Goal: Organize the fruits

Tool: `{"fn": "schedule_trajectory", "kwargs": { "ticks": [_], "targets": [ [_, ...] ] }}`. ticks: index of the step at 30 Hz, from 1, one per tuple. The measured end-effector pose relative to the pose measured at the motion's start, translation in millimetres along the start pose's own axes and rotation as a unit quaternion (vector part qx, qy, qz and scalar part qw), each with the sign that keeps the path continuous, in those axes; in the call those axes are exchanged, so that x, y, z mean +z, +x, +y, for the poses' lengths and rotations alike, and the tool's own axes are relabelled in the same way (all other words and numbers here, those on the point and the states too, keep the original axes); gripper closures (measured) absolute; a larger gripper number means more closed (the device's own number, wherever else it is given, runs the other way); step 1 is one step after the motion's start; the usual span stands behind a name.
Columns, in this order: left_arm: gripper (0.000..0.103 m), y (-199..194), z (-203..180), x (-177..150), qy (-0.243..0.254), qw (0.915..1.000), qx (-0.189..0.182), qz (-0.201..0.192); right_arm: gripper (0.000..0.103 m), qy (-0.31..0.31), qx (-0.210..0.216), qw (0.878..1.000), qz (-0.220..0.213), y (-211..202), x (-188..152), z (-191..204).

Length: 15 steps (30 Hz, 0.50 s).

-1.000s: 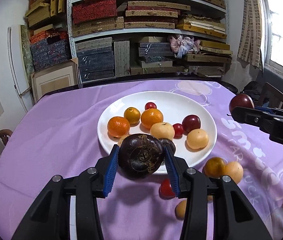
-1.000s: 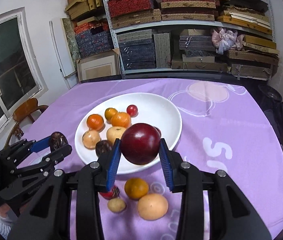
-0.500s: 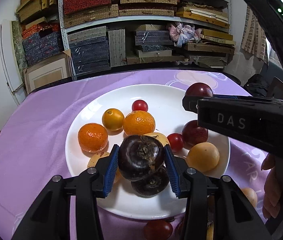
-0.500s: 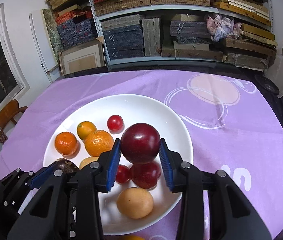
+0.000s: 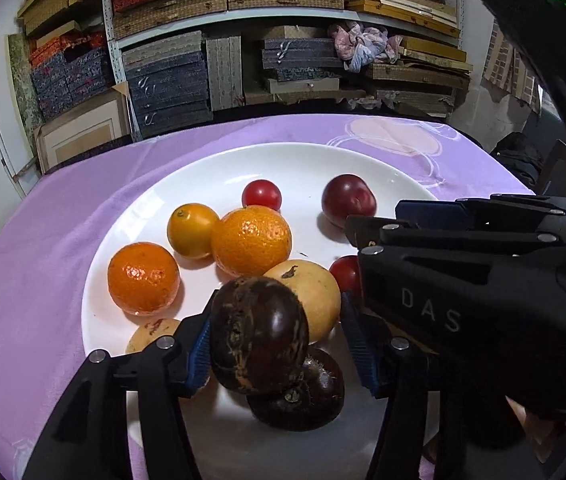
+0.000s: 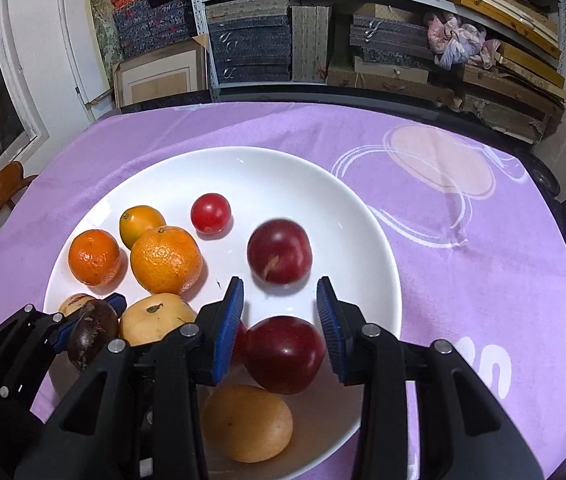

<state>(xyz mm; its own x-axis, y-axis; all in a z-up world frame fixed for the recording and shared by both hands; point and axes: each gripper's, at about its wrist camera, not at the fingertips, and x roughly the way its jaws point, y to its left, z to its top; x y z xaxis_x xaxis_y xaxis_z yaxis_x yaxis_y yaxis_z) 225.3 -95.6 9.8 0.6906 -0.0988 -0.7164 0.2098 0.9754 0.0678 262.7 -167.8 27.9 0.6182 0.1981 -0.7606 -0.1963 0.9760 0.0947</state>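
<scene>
A white plate [image 5: 303, 160] [image 6: 355, 208] on a purple cloth holds several fruits. My left gripper [image 5: 275, 340] is open over the plate's near side. A dark purple fruit [image 5: 257, 336] leans on its left pad and rests on another dark fruit [image 5: 303, 396]; the right pad stands clear of it. My right gripper [image 6: 279, 324] is open. A blurred red plum [image 6: 279, 251] lies on the plate just ahead of it, free. A second red plum [image 6: 285, 354] lies between and below its pads.
Two oranges [image 6: 166, 260] [image 6: 94, 257], a small yellow-orange fruit [image 6: 141, 222], a cherry tomato [image 6: 211, 213] and pale yellow fruits [image 6: 247, 422] [image 6: 155, 318] fill the plate. The right gripper's body [image 5: 463, 304] crosses the left wrist view. Shelves of boxes stand behind the table.
Both grippers moved lower over the plate and opened. The right gripper let go of the red plum, which now lies on the plate. The dark fruit sits loose against the left pad.
</scene>
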Motion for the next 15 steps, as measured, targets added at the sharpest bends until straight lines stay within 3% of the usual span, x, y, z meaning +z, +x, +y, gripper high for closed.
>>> {"fn": "schedule_trajectory", "kwargs": {
  "ticks": [8,15],
  "targets": [
    [0.044,-6,3,-2,-0.004,1.0,-0.005,-0.007,0.061,0.008,0.009,1.0,-0.026,-20,3,-2],
    [0.038,-42,7,-2,-0.005,0.9989,0.017,-0.044,0.05,0.03,0.023,0.994,-0.098,-87,5,-11]
  ]
}}
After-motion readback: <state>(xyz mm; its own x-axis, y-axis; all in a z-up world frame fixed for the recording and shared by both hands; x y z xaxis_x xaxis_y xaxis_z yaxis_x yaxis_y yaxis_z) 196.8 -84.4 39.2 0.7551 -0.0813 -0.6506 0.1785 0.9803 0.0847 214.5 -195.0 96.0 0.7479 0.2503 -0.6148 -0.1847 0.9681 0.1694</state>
